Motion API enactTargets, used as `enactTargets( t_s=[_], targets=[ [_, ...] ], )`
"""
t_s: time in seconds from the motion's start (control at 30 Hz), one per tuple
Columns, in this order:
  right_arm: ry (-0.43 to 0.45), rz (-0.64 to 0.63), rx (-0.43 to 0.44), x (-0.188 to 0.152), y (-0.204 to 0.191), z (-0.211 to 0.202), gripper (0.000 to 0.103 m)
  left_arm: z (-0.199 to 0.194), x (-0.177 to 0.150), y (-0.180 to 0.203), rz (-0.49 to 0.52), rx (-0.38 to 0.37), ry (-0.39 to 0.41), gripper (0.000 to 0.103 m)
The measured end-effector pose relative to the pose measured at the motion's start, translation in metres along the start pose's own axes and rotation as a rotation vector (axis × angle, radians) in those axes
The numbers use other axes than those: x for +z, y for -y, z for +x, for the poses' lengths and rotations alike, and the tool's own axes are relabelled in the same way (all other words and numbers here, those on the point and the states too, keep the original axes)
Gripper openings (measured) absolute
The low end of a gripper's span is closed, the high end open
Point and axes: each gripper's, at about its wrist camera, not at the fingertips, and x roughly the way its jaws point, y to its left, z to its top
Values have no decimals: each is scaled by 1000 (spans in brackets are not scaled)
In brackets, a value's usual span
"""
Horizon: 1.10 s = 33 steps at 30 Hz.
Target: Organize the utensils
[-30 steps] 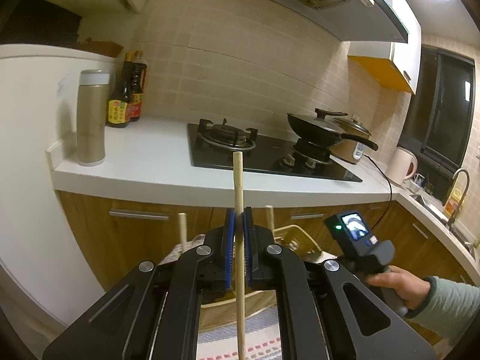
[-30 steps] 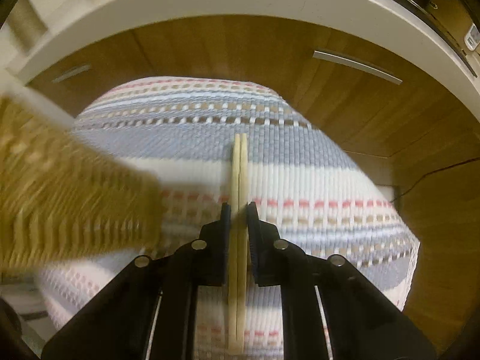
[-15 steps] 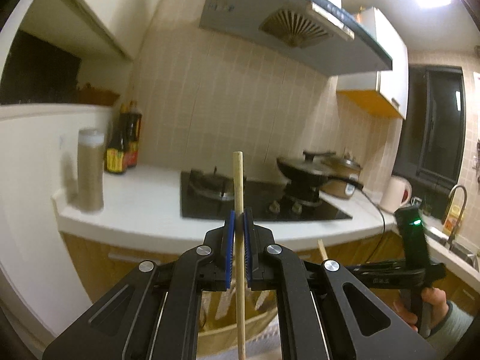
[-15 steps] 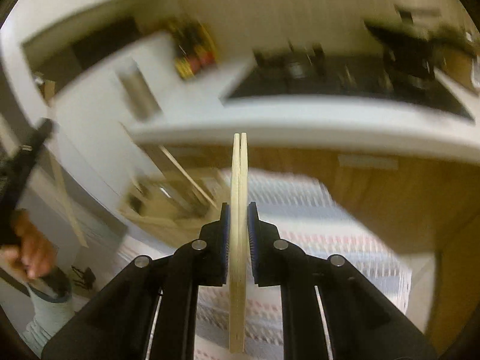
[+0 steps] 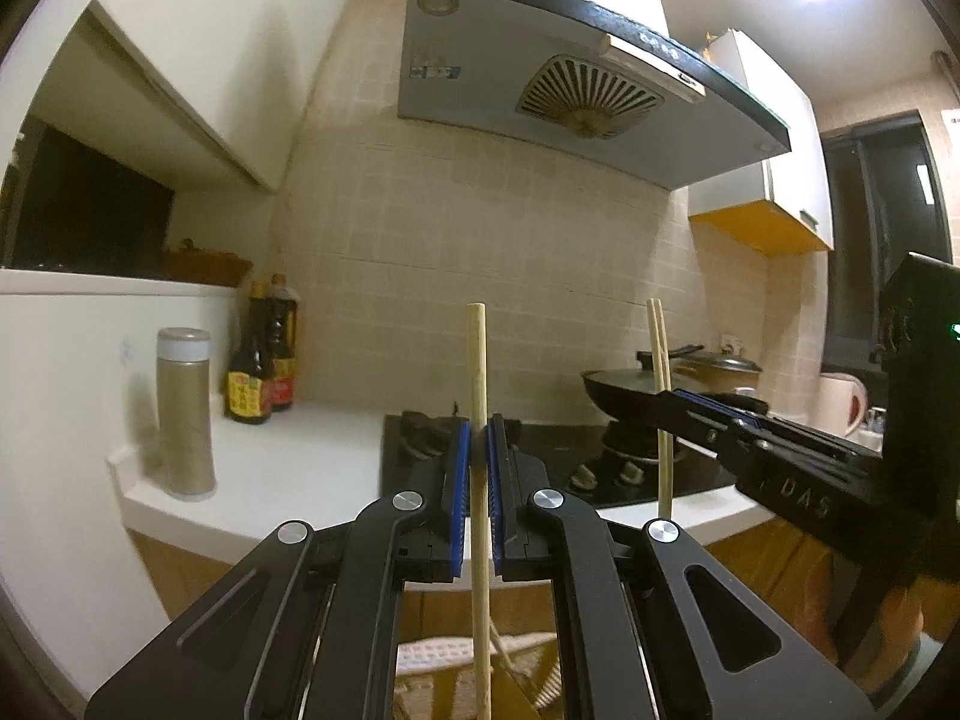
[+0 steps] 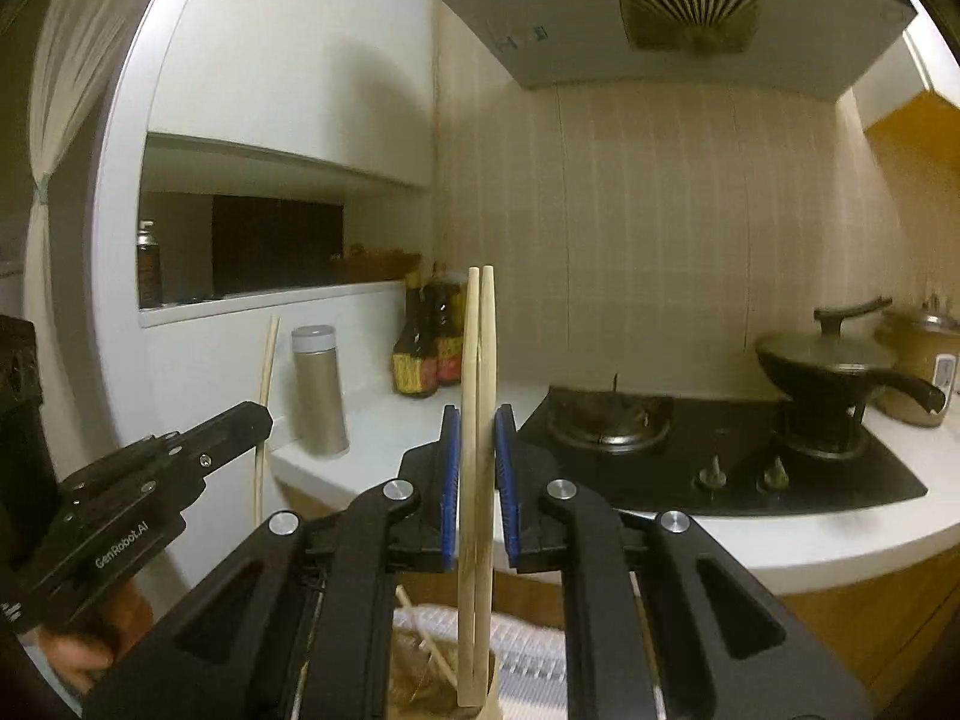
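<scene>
L gripper point(image 5: 478, 450): clamped shut on single chopstick point(image 5: 478, 396), blue pads tight on both sides.
R gripper point(image 6: 478, 462): closed on chopstick pair point(image 6: 478, 396), pads pressing its two sides.
L view only: R gripper point(image 5: 672, 399) from the side at right, chopstick pair point(image 5: 660, 396) upright in its tip; kettle point(image 5: 840, 408) far right; dark window point(image 5: 876, 240) far right.
R view only: L gripper point(image 6: 252, 417) from the side at left, w/ single chopstick point(image 6: 264, 408) upright; hand point(image 6: 84, 642) on its grip, low left; spray can point(image 6: 148, 267) in wall niche.
Both views: hob point(image 6: 708, 456), lidded wok point(image 6: 834, 360), sauce bottles point(image 5: 264, 360), steel flask point(image 5: 183, 414), hood point(image 5: 576, 90).
Single chopstick: pale wood, round, blunt top, vertical, runs down past jaws.
Chopstick pair: pale, two sticks side by side & touching, upright, square-ish butts at bottom near cam.
Below grippers: woven basket point(image 6: 420, 678) w/ more sticks, on striped cloth point(image 6: 528, 654); blurred.
</scene>
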Motion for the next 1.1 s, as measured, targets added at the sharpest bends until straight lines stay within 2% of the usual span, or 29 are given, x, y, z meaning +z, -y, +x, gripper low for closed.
enactTargets(
  t_s=[0.13, 0.3, 0.53, 0.67, 0.77, 0.83, 0.9, 1.0, 1.07, 1.1],
  targets=[
    [-8, -23, 13, -17, -6, 18, 10, 18, -14, -18, -89, -26, -25, 4],
    [-25, -10, 26, -40, -4, 35, 10, 35, -35, -30, -122, -24, -50, 4],
    [-43, 2, 31, -65, -3, 47, 10, 41, -51, -34, -116, -15, -59, 4],
    [-49, 21, 9, -76, 0, 40, 11, 39, -61, -32, -86, -47, -71, 5],
    [-77, 33, 27, -83, -1, 32, 11, 33, -68, -31, -63, -58, -80, 14],
    [-94, 44, 44, -85, 0, 24, 13, 27, -70, -32, -59, -70, -86, 27],
    [-98, 50, 50, -86, 0, 13, 21, 18, -69, -32, -61, -79, -84, 37],
    [-104, 69, 60, -86, 1, -7, 32, 1, -66, -34, -65, -86, -86, 44],
    [-107, 76, 61, -88, 0, -23, 47, -10, -65, -37, -87, -117, -106, 56],
    [-105, 78, 59, -90, -1, -31, 49, -17, -65, -41, -115, -157, -124, 64]
  ],
)
